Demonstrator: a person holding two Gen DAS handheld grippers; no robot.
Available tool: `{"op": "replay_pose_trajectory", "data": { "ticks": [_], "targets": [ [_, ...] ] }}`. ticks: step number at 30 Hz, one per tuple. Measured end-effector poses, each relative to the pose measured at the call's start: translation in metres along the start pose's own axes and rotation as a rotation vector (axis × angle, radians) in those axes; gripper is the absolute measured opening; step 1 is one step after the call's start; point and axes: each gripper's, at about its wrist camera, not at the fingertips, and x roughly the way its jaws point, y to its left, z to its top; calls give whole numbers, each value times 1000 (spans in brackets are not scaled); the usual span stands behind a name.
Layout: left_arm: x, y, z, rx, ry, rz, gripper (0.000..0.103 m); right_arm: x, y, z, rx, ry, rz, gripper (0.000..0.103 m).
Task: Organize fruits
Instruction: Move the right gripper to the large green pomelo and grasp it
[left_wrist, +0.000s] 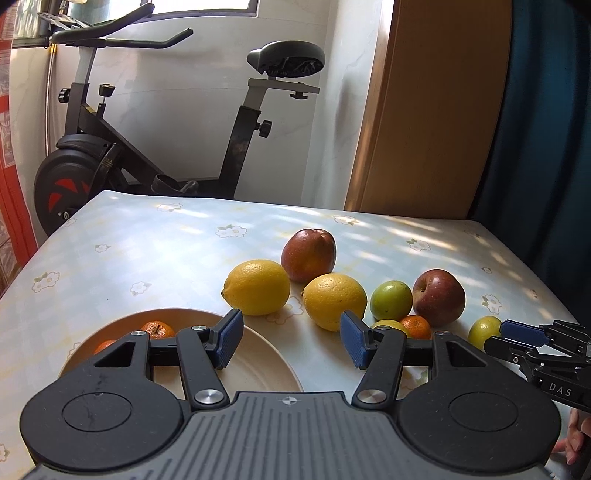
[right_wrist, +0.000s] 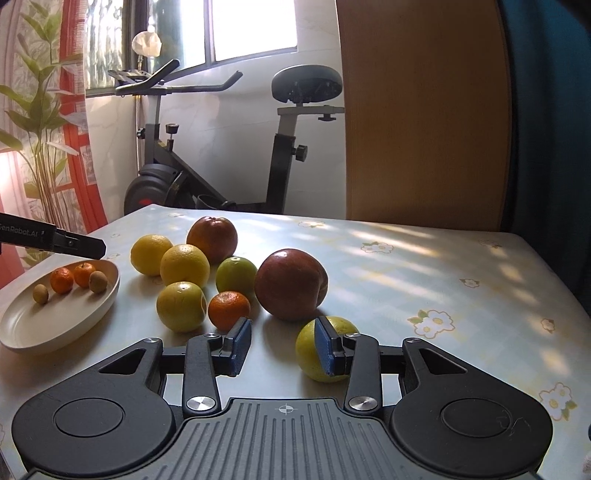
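Left gripper hangs spread wide over the plate's rim, holding nothing. Right gripper is spread too, its right pad touching a yellow-green fruit lying outside the gap, at 3 o'clock of it. Plate holds two tangerines and two small brown fruits. Lemons, apples and a tangerine cluster on the table.

my jaws are black with blue pads. the desk wears a pale blue-and-yellow check with white flowers, and the plate is cream, holding orange tangerines. around it sit yellow lemons, dark red apples and a green fruit.
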Motion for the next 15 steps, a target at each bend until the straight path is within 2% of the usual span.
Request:
{"op": "replay_pose_trajectory", "data": {
  "ticks": [5, 15],
  "targets": [
    [3, -7, 2, 12, 7, -4, 61, 2, -4, 2, -14, -11, -20, 50],
    [12, -26, 6, 36, 22, -43, 65, 18, -18, -1, -1, 20, -29, 52]
  ]
}}
